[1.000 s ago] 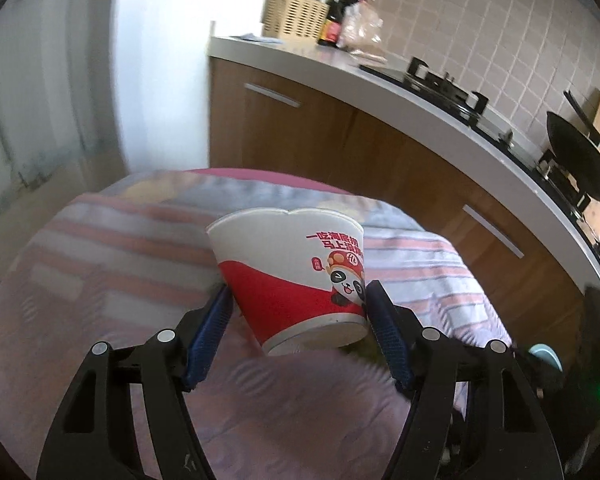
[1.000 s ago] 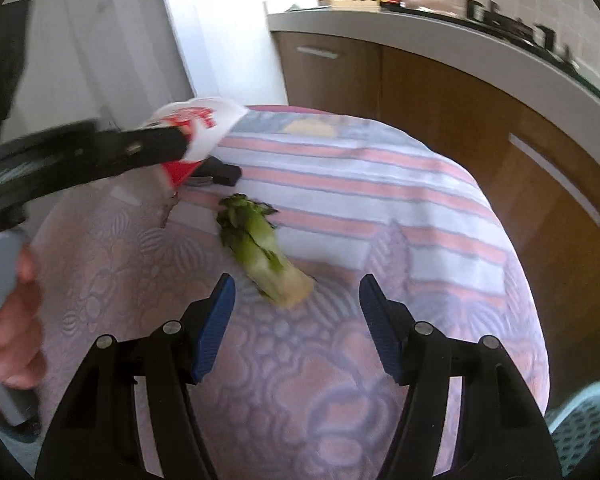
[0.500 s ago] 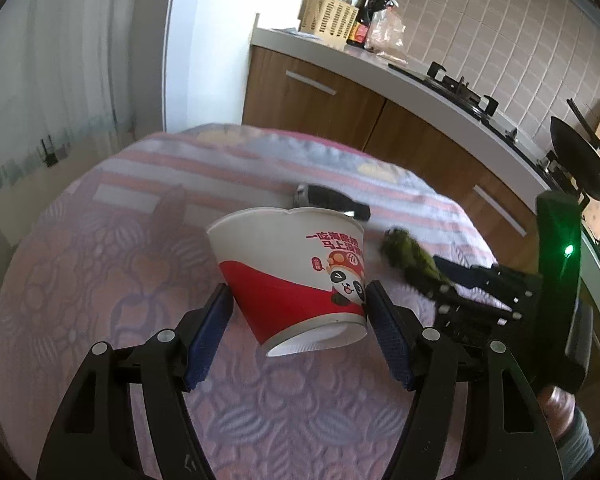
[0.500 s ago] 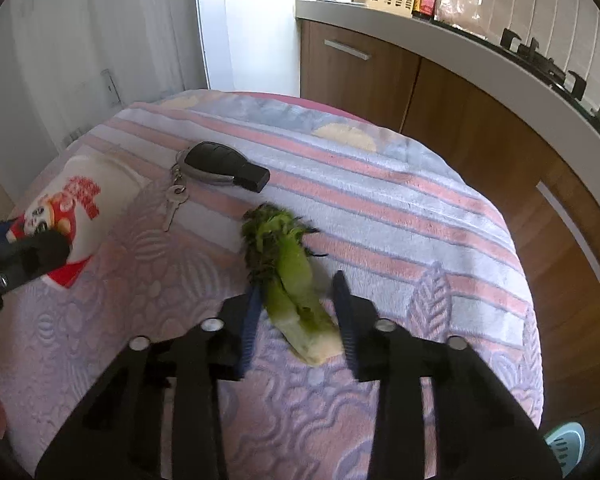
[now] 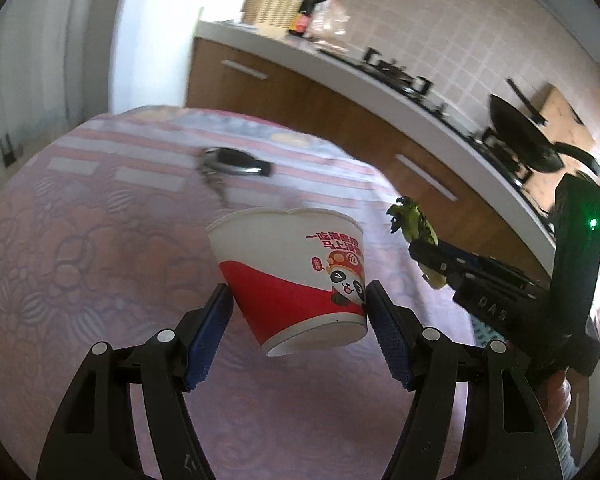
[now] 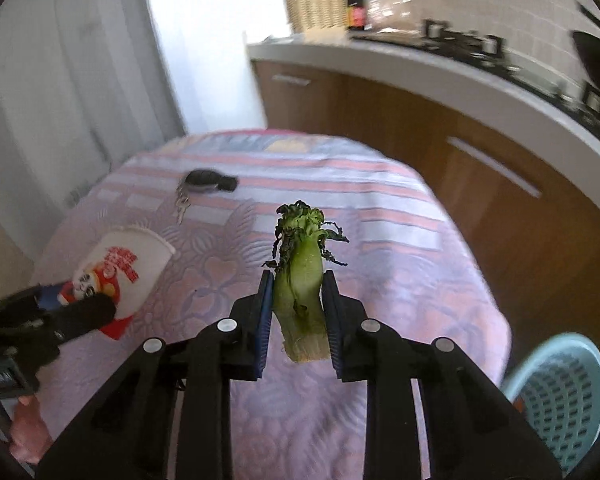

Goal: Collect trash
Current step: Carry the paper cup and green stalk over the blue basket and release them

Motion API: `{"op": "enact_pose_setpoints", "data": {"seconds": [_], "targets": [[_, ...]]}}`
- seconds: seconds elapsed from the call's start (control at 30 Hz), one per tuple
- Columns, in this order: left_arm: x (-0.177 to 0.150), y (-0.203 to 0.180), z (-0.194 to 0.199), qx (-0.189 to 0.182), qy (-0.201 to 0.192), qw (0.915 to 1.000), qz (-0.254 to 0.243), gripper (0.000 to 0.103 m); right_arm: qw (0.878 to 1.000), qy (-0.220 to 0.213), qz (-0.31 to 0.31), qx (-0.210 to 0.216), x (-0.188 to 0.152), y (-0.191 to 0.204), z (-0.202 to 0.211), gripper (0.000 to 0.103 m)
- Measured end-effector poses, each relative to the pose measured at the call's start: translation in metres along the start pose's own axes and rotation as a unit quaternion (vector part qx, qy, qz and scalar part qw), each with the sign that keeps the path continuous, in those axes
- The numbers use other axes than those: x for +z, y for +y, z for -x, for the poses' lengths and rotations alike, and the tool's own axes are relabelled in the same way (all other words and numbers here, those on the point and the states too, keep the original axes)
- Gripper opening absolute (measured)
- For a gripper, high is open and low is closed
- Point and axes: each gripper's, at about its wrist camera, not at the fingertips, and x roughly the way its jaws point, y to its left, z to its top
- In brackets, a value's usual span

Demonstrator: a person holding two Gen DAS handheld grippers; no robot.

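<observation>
My left gripper [image 5: 298, 300] is shut on a red and white paper noodle cup [image 5: 292, 272] with a panda print, held above the round table. The cup also shows in the right wrist view [image 6: 120, 272], at the left. My right gripper [image 6: 298, 296] is shut on a green vegetable stalk [image 6: 300, 272] with wilted dark leaves, lifted off the cloth. The stalk also shows in the left wrist view [image 5: 414, 226], at the right, in the other gripper's fingers.
A black car key with a key ring [image 6: 210, 182] lies on the pink striped tablecloth [image 6: 400, 248]; it also shows in the left wrist view [image 5: 236, 164]. A light blue mesh basket [image 6: 560, 392] stands on the floor right of the table. A kitchen counter with brown cabinets [image 6: 460, 128] runs behind.
My right gripper closed on the vegetable stalk and lifted it off the table. My left gripper still holds the cup and has shifted; both views swung.
</observation>
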Motion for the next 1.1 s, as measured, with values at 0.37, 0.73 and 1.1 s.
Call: {"op": "enact_pose_setpoints", "data": {"seconds": [0.37, 0.73, 1.1], "targets": [[-0.009, -0.113, -0.006, -0.072, -0.003, 0.9942, -0.079, 0.066, 0.993, -0.078, -0.058, -0.072, -0.029, -0.066, 0.117, 0.021], [-0.040, -0.233, -0.045, -0.128, 0.029, 0.9768, -0.170, 0.066, 0.970, -0.070, -0.173, -0.155, -0.098, -0.176, 0.177, 0.021], [-0.074, -0.290, -0.104, -0.125, 0.089, 0.9651, -0.212, 0.067, 0.948, 0.000, -0.264, -0.176, -0.157, -0.251, 0.168, 0.022]]}}
